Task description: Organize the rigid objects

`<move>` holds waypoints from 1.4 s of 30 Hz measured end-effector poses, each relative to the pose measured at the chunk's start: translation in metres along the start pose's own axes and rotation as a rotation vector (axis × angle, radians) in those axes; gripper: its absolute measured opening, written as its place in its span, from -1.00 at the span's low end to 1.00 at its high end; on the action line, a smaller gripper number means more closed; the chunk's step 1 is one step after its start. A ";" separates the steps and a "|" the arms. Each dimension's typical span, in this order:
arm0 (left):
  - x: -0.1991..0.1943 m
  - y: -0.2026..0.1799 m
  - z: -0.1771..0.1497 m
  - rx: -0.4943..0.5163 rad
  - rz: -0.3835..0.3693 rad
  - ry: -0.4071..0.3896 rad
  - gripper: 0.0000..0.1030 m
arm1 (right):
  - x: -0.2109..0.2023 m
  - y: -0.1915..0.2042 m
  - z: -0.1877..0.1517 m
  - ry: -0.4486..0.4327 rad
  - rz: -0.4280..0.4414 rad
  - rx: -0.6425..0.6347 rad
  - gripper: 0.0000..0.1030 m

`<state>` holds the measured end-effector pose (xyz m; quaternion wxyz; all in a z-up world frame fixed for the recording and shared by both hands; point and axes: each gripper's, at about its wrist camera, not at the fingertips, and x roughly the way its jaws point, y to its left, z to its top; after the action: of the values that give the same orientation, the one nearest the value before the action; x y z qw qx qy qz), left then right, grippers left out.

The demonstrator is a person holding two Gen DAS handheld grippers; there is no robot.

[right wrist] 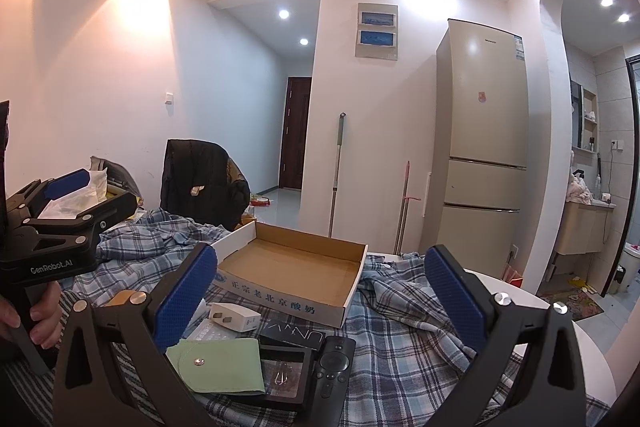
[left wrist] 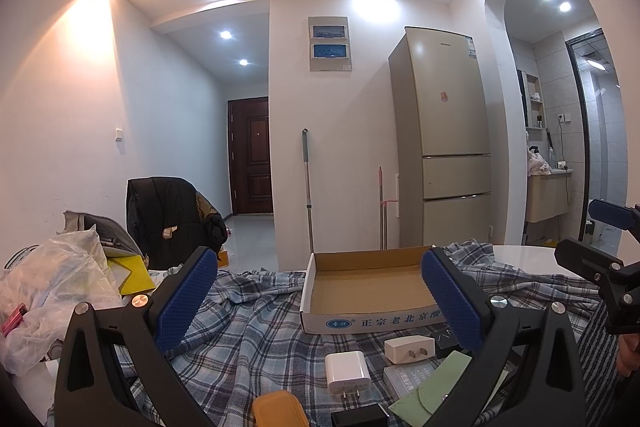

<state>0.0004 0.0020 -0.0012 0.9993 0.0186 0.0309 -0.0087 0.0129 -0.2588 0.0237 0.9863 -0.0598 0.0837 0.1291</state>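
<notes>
Both grippers, left gripper (left wrist: 320, 301) and right gripper (right wrist: 320, 301), gape empty before the cardboard box (right wrist: 292, 263); I risk snagging the plaid cloth (right wrist: 400, 315) grabbing the white charger (left wrist: 347, 373).

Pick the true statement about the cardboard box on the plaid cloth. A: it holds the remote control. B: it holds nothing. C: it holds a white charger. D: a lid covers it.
B: the cardboard box shows only its bare brown floor, while the remote control and the white charger lie on the plaid cloth in front of it.
</notes>
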 end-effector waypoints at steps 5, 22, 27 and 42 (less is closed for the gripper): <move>0.000 0.000 0.000 0.000 0.000 0.000 1.00 | 0.000 0.000 0.000 0.001 -0.001 0.000 1.00; -0.003 -0.002 -0.001 0.011 -0.036 -0.011 1.00 | -0.001 0.001 0.001 0.001 -0.008 0.001 1.00; 0.004 -0.002 -0.001 0.015 -0.032 0.018 1.00 | -0.004 -0.001 0.002 -0.012 -0.013 0.010 1.00; 0.002 -0.006 -0.001 0.021 -0.172 0.015 1.00 | -0.004 0.004 -0.001 -0.015 -0.058 -0.023 1.00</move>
<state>0.0026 -0.0035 -0.0028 0.9943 0.0261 0.0400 -0.0948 0.0084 -0.2560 0.0232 0.9895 -0.0727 0.0728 0.1016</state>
